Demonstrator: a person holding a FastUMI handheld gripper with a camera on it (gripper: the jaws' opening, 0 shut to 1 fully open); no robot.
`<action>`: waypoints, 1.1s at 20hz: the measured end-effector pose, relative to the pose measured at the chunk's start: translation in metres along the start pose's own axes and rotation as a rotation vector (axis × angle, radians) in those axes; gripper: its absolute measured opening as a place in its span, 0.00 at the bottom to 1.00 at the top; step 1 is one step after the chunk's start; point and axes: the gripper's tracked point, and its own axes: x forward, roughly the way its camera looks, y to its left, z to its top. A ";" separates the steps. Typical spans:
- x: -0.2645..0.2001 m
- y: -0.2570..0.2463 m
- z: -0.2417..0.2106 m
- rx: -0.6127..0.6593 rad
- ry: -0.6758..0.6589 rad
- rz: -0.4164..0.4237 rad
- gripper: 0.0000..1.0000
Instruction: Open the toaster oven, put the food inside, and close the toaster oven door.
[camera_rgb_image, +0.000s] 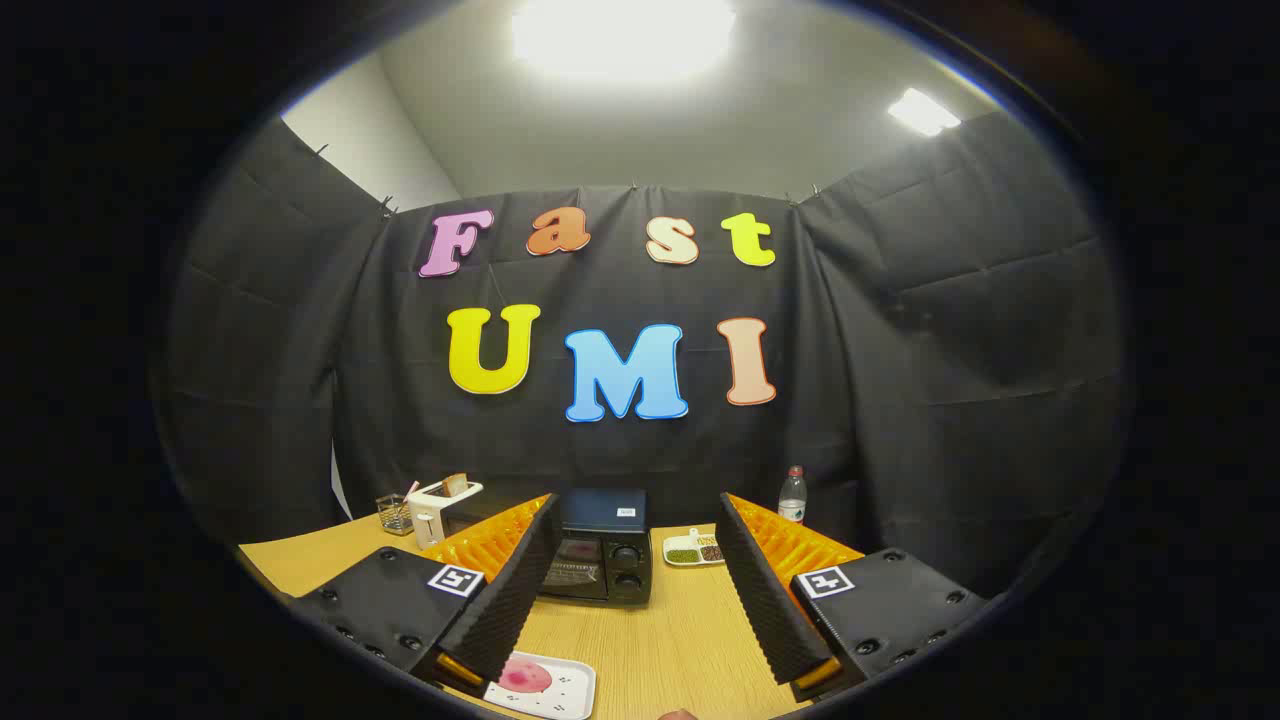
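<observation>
Clearly wide apart, the gripper, holding nothing. Toaster oven beyond the fingers on the bench, door closed. Food on a white tray near the left finger. Risk: catching the tray when advancing, or slipping off the door.

White toaster, wire holder, water bottle, divided dish on table.

Toaster oven: we see it on the table, beyond our parted fingers.
Tray: between them, nearer.
Dish: right of oven.
Toaster: left, behind.
</observation>
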 end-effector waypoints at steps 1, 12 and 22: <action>0.000 0.001 0.000 -0.002 -0.001 0.000 0.98; 0.002 0.013 0.002 -0.008 -0.006 0.016 0.98; 0.030 0.030 0.011 0.010 -0.017 0.049 0.98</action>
